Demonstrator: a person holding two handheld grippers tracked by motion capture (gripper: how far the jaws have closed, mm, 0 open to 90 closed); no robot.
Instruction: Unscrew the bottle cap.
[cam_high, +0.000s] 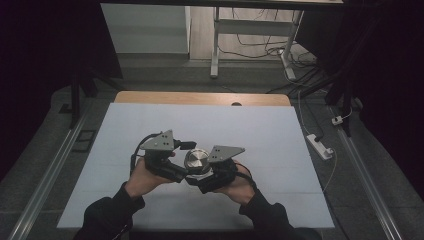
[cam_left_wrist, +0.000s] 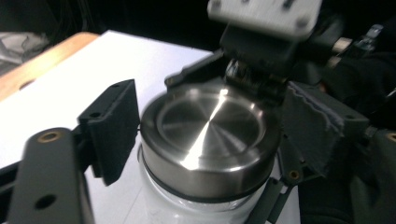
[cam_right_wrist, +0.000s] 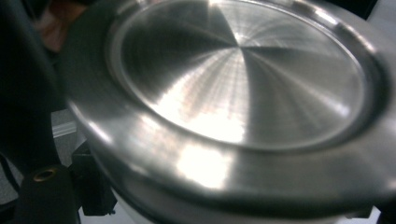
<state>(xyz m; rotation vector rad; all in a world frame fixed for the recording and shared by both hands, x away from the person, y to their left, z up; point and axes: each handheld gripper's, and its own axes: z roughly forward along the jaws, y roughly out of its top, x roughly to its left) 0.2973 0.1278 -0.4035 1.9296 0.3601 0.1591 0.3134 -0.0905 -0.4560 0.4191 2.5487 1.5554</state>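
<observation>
A jar with a brushed steel lid (cam_high: 196, 160) is held above the white table mat (cam_high: 150, 120), near its front middle. In the left gripper view, my left gripper (cam_left_wrist: 210, 130) has its black pads (cam_left_wrist: 114, 126) pressed on opposite sides of the lid (cam_left_wrist: 210, 123), above the jar's pale body (cam_left_wrist: 187, 210). My right gripper (cam_high: 204, 176) comes in from the right, shut on the jar just under the lid. In the right gripper view the lid (cam_right_wrist: 238, 84) is very close, and one dark jaw arm (cam_right_wrist: 44, 196) shows at lower left. A hand holds each gripper.
The wooden table edge (cam_high: 200, 98) lies beyond the mat. On the floor at right are a white power strip (cam_high: 320, 146) and cables. A desk frame (cam_high: 216, 45) stands farther back. Metal rails (cam_high: 50, 170) run along both sides of the table.
</observation>
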